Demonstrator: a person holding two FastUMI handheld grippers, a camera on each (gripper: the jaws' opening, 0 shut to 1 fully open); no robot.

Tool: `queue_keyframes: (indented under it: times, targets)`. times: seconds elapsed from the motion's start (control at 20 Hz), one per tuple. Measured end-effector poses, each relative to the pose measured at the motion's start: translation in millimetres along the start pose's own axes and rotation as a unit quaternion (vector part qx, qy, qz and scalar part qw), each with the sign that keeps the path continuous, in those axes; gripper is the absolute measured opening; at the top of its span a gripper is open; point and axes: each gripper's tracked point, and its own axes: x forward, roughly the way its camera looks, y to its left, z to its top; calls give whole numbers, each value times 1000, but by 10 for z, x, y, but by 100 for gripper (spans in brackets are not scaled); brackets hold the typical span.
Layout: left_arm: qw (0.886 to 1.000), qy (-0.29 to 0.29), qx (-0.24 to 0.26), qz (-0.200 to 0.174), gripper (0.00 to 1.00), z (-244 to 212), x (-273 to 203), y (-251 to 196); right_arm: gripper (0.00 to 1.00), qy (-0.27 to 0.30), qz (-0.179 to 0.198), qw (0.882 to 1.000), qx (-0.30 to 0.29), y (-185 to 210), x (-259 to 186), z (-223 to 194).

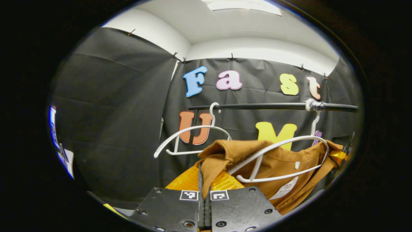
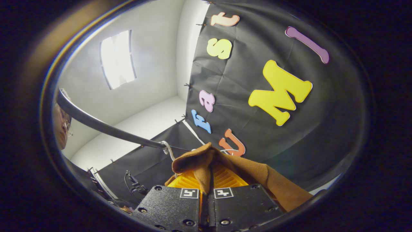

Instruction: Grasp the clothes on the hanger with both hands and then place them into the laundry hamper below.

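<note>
A brown shirt (image 1: 283, 167) hangs on a white hanger (image 1: 283, 145) from the black rail (image 1: 257, 106). My left gripper (image 1: 203, 180) is shut on the shirt's near shoulder, with a fold of cloth pinched between its fingers. At the far right of the left gripper view the other gripper's tip (image 1: 341, 154) touches the opposite shoulder. In the right gripper view my right gripper (image 2: 210, 175) is shut on a bunched fold of the brown shirt (image 2: 257, 177), which drapes down to the right. The hamper lies outside both views.
An empty white hanger (image 1: 190, 138) hangs on the rail left of the shirt. The rail (image 2: 106, 127) crosses the right gripper view at the left, with a person's face at that edge. Black cloth walls close the booth behind.
</note>
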Motion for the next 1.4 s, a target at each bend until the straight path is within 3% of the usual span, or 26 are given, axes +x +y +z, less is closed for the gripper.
queue_keyframes:
  times: [0.1,0.2,0.25,0.3,0.35,0.4,0.45,0.5,0.65,0.9,1.25,1.4]
  targets:
    - [1000,16,-10,4,0,-129,-8,87,4,-4,-3,1000,-2,-36,-40,2]
    - [1000,23,-10,-2,4,-186,-1,78,4,-9,5,1000,1,-2,-48,22]
    - [1000,29,-9,-4,0,-224,20,64,4,-14,13,1000,9,22,-53,54]
    - [999,30,-9,-7,5,-227,24,41,4,-18,19,1000,13,47,-58,72]
    - [999,30,-11,-10,0,-230,30,19,4,-20,23,999,12,65,-69,91]
    - [999,28,-14,-12,4,-209,33,6,4,-21,29,999,9,81,-85,102]
    - [999,25,-17,-16,0,-196,48,-10,4,-18,35,999,5,116,-74,109]
    - [999,23,-20,-17,4,-161,70,-33,4,-19,45,999,3,170,-54,146]
    - [999,15,-20,-25,0,-89,141,-130,4,-35,70,997,20,263,-7,346]
    - [999,19,-13,-33,4,-124,160,-214,4,-72,29,996,36,-59,-117,592]
    - [999,30,-15,-39,0,-179,179,-224,4,-80,-37,996,27,-448,-279,576]
    - [998,33,-20,-39,4,-257,167,-228,4,-75,-74,994,10,-649,-356,517]
